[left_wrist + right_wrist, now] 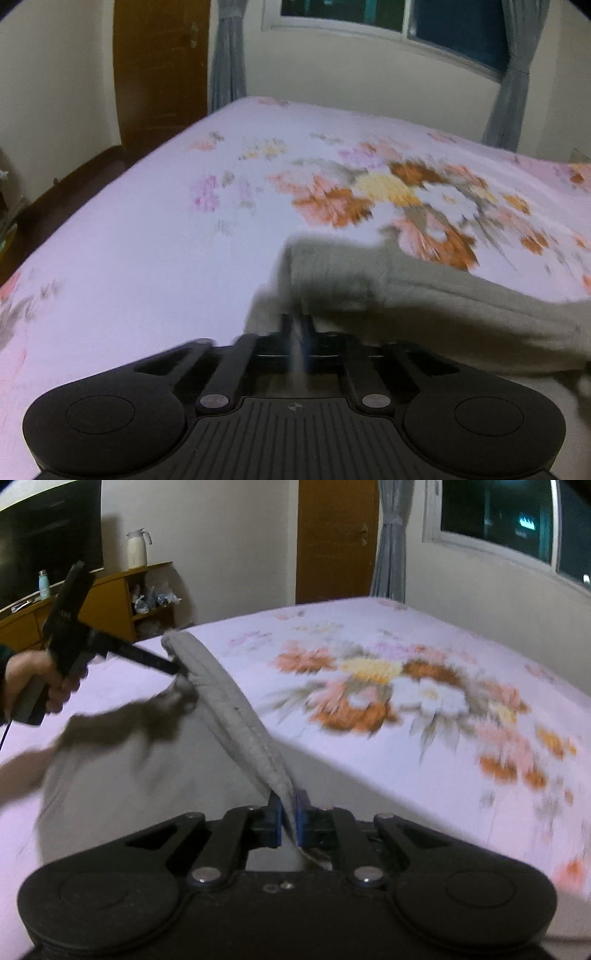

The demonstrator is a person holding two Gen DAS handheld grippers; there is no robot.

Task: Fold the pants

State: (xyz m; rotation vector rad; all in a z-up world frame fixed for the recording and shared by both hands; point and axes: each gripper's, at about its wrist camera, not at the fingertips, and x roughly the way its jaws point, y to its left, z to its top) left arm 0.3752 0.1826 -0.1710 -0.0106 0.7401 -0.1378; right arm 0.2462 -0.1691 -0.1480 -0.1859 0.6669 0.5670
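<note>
The grey pants (229, 709) are held up over the bed by both grippers, their edge stretched between them as a thick band. My right gripper (289, 812) is shut on one end of that band, cloth pinched between its blue pads. My left gripper (297, 325) is shut on the other end; the grey pants (424, 291) run off to its right. The left gripper also shows in the right wrist view (177, 670), held by a hand and clamped on the band's far end. The rest of the cloth hangs blurred below.
The bed (147, 240) has a pink floral sheet. A wooden door (332, 539) and grey curtain (391, 542) stand beyond it, with a window (517, 520) on the right wall. A wooden shelf unit (110, 602) with a white jug (137, 548) stands at the left.
</note>
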